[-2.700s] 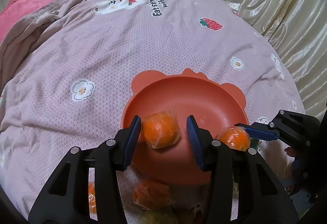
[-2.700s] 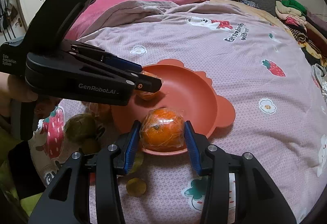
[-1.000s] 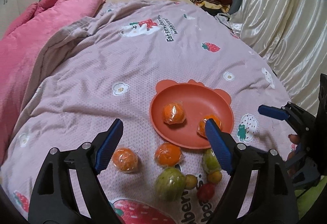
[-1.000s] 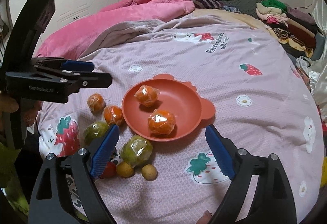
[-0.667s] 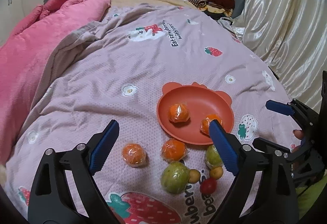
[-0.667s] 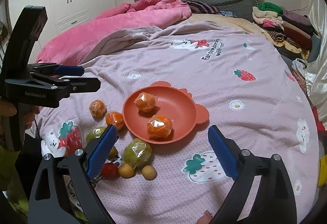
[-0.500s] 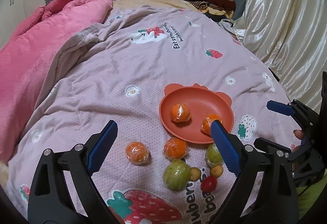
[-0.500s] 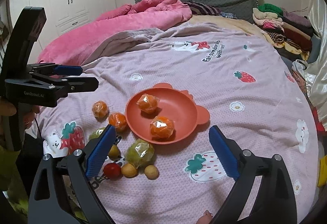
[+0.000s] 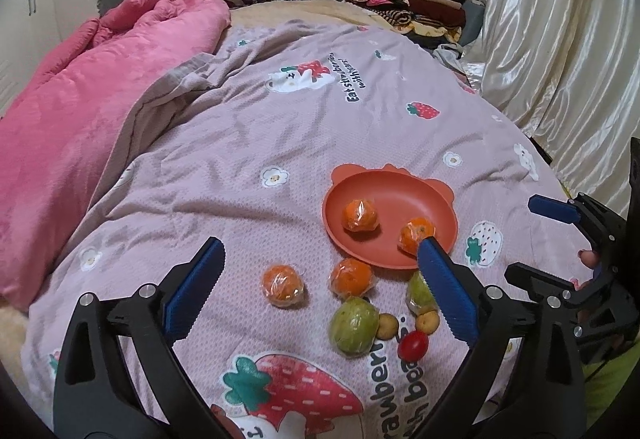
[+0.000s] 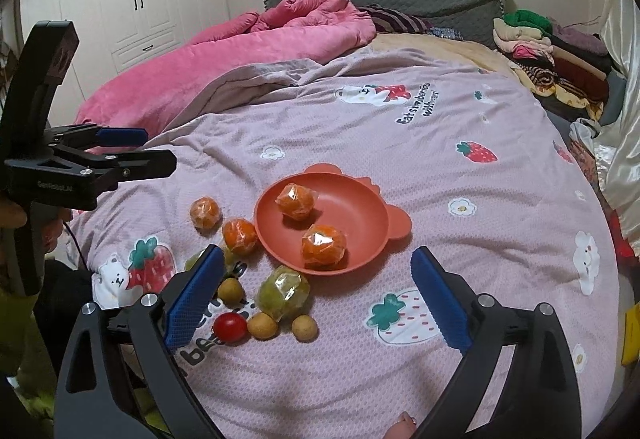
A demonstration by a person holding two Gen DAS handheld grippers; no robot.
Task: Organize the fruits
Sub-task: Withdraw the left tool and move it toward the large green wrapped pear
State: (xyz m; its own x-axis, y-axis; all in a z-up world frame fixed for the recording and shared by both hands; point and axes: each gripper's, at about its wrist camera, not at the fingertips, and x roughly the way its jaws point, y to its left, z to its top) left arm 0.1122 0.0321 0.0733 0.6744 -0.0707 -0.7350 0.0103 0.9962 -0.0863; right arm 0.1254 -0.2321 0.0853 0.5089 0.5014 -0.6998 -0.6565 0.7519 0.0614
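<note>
**Two oranges plated, both grippers backed off and spreading**

We see the mauve printed bedspread run wide and bare ahead of both grippers, with the pink quilt bunched far to the left and the bed's edge near the shiny curtain on the right. The coral bear-eared plate now carries two plastic-wrapped oranges, each held over it moments ago; both grippers have since pulled back and up. The left gripper and right gripper are each opening wide, nothing between the jaws. Just ahead of them two more wrapped oranges, green fruits, small yellow ones and a red tomato wait beside the plate.
</note>
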